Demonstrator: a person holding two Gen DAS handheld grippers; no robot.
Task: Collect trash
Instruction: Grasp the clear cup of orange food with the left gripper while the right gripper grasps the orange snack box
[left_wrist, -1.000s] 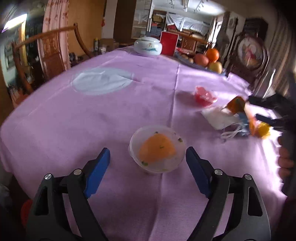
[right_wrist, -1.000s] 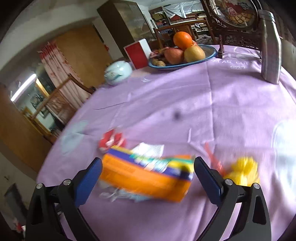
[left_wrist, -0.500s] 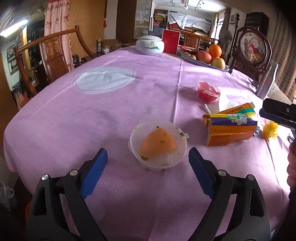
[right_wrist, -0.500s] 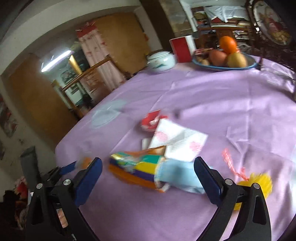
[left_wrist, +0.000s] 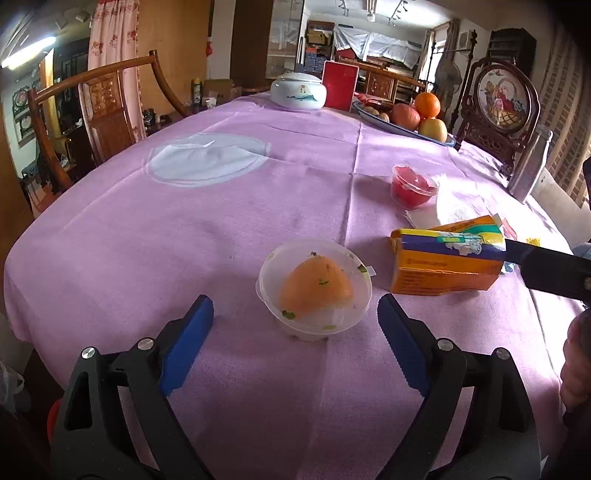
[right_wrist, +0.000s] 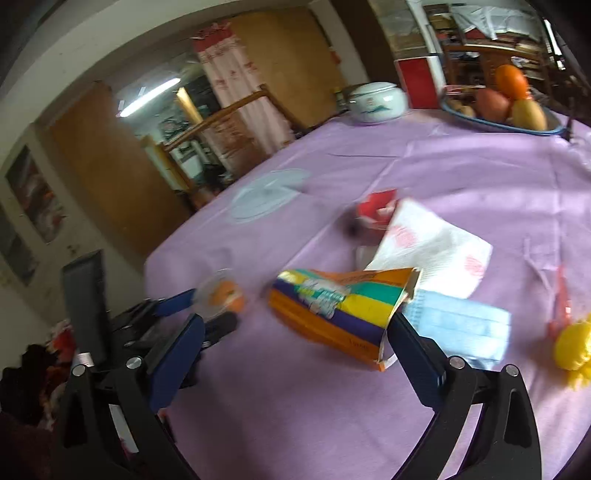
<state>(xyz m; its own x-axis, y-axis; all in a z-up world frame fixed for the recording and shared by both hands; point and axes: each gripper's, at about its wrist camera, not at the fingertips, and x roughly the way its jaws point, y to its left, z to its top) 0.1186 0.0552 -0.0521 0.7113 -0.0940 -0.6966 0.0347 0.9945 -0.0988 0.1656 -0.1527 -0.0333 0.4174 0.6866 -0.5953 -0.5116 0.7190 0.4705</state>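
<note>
Woven purple tablecloth; left gripper spread before round plastic cup; right gripper spread near creased carton, print unreadable.

- A round table under a lilac tablecloth fills the near ground; a pale round patch marks the cloth at the left
- Far left, a carved wooden armchair stands before a pink floral curtain; a fluorescent tube glows beside it
- Far right, a dark carved chair with a painted round back panel; brown panelled walls behind; track lights in the back room
</note>
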